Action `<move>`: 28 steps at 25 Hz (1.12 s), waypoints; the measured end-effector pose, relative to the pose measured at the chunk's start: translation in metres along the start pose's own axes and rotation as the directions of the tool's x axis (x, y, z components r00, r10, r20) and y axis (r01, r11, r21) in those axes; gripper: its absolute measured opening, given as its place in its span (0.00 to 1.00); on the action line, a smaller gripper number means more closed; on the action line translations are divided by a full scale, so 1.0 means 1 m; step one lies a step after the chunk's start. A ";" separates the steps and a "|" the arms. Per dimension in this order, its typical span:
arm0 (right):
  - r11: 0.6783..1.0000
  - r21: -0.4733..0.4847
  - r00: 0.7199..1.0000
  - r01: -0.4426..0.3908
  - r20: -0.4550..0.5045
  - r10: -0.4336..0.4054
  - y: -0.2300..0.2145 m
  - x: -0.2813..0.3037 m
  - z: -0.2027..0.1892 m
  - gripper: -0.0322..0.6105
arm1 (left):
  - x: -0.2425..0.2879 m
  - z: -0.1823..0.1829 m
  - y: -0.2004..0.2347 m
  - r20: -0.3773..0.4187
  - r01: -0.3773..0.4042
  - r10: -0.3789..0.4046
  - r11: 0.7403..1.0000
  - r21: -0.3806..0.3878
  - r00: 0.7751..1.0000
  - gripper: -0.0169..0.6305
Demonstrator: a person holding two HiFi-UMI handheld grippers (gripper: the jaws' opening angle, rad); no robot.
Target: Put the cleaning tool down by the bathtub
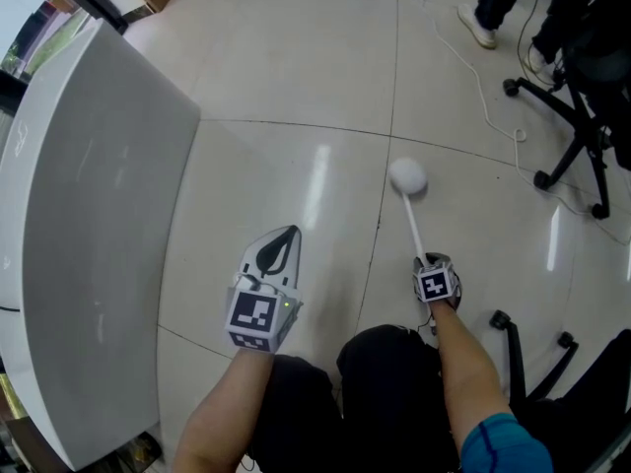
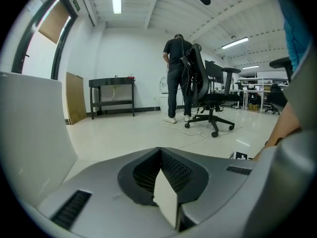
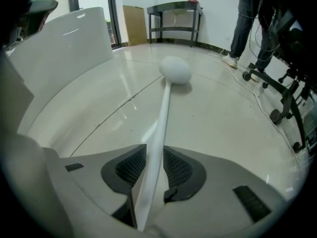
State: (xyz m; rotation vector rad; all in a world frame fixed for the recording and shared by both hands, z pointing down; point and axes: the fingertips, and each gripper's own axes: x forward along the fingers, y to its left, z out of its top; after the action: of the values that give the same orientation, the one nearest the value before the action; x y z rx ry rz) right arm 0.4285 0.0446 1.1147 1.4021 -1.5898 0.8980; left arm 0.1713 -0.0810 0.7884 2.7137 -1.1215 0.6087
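Observation:
The cleaning tool is a white stick with a round white head (image 1: 407, 176) that rests on the glossy floor; its handle (image 1: 417, 233) runs back into my right gripper (image 1: 427, 262). In the right gripper view the head (image 3: 176, 69) lies ahead and the handle (image 3: 159, 133) passes between the jaws of my right gripper (image 3: 151, 182), which stand open with a small gap beside the stick. The white bathtub (image 1: 89, 215) fills the left side, its wall (image 3: 64, 48) to the tool's left. My left gripper (image 1: 283, 236) hovers between tub and tool, shut and empty, its jaws (image 2: 163, 182) meeting.
A black office chair (image 1: 582, 116) stands at the right, with a white cable (image 1: 485, 92) trailing across the floor towards it. A person's shoe (image 1: 476, 26) is at the top right. Another chair base (image 1: 532, 353) sits by my right arm. A black table (image 2: 113, 90) stands by the far wall.

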 end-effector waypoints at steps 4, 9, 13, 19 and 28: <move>1.000 0.003 0.997 0.004 -0.076 -0.004 0.001 0.011 -0.018 0.24 | 0.000 0.001 0.000 0.007 0.002 -0.002 1.000 0.004 1.000 0.03; 0.995 0.098 0.996 -0.001 -0.093 0.010 -0.004 0.011 -0.017 0.21 | -0.007 0.001 0.012 0.016 -0.013 0.013 1.000 -0.012 1.000 0.03; 0.985 0.165 0.999 -0.044 -0.011 0.047 0.004 -0.002 0.002 0.21 | -0.014 0.002 0.024 0.037 -0.030 0.031 0.999 -0.027 0.999 0.03; 0.978 0.184 0.987 -0.096 0.147 0.069 0.014 -0.044 0.062 0.21 | -0.022 0.007 0.042 0.068 -0.066 0.068 0.997 -0.038 0.995 0.03; 0.967 0.146 0.907 -0.211 0.398 0.138 0.045 -0.127 0.181 0.21 | -0.051 0.021 0.069 0.119 -0.124 0.129 0.991 -0.043 0.985 0.03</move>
State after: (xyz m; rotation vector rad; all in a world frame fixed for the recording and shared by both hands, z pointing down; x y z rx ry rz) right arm 0.3689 -0.0608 0.9244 1.6648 -1.9956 0.9352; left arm 0.0972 -0.1031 0.7462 2.6968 -1.3291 0.4402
